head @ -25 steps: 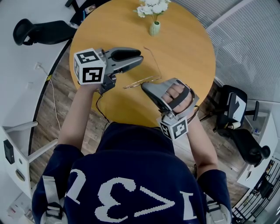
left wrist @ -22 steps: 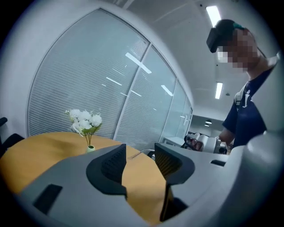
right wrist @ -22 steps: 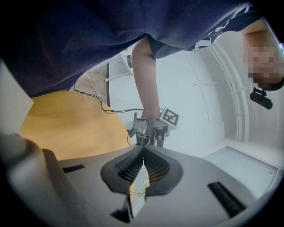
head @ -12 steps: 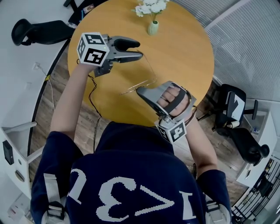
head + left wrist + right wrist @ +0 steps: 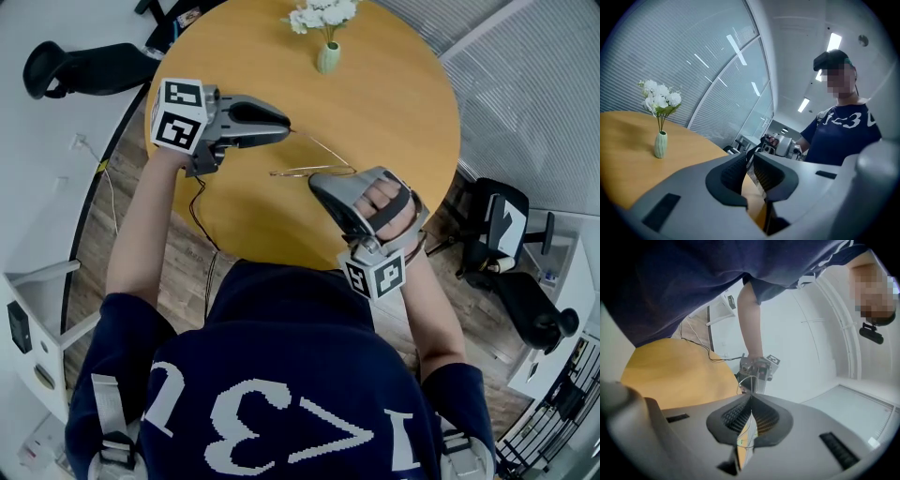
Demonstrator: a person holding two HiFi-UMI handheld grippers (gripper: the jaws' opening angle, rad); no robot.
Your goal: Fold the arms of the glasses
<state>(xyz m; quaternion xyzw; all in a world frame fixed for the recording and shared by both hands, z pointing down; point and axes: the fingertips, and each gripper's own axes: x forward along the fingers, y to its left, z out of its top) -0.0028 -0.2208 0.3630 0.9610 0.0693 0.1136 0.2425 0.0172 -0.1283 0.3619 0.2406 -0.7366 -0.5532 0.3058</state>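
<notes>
Thin wire-framed glasses [image 5: 314, 170] hang above the round wooden table [image 5: 394, 103]. My right gripper [image 5: 314, 183] is shut on their front; in the right gripper view the frame [image 5: 745, 439] is pinched between the pads of that gripper [image 5: 751, 401]. One arm of the glasses slants up-left to the tip of my left gripper [image 5: 284, 125]. The left gripper's [image 5: 750, 159] jaws are closing with a narrow gap left; I cannot make out the thin arm between them. Each gripper faces the other: the right gripper [image 5: 780, 144] and the left gripper [image 5: 754, 369].
A small green vase of white flowers [image 5: 330, 56] stands at the table's far side, also in the left gripper view as the vase [image 5: 660, 143]. Black office chairs sit at the left [image 5: 84, 66] and right [image 5: 506, 234]. A cable [image 5: 202, 206] trails off the table's near-left edge.
The left gripper swung up and away with jaws wide, then came back to the arm's tip with jaws narrowed. The glasses' arm now lies closer to the front.
</notes>
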